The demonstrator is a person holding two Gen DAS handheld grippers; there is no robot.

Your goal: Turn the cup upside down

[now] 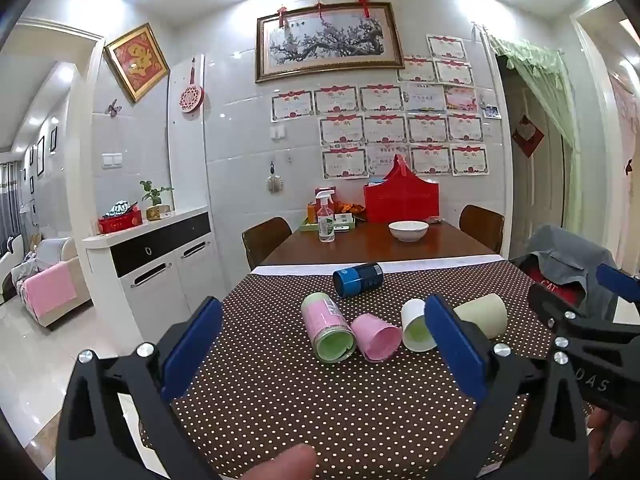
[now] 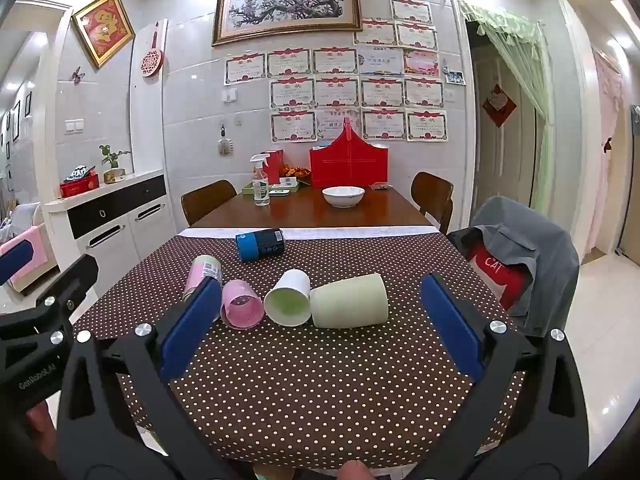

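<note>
Several cups lie on their sides on the dotted tablecloth point(image 2: 320, 380): a pink-and-green tall cup point(image 1: 327, 328) point(image 2: 204, 274), a small pink cup point(image 1: 377, 337) point(image 2: 241, 304), a white cup with a green inside point(image 1: 416, 330) point(image 2: 289, 298), a pale green cup point(image 2: 350, 300) point(image 1: 482, 314), and a blue cup point(image 1: 357, 279) point(image 2: 260, 243) farther back. My left gripper point(image 1: 320, 354) is open and empty, in front of the cups. My right gripper point(image 2: 316, 326) is open and empty, facing the white and pale green cups.
The dotted cloth point(image 1: 320, 400) covers the near half of a wooden table point(image 2: 312, 212). Beyond it stand a white bowl point(image 2: 343, 196), a spray bottle point(image 2: 260, 184) and a red bag point(image 2: 348, 164). A chair with a grey jacket point(image 2: 520, 256) is at the right, a white cabinet point(image 1: 160, 256) at the left.
</note>
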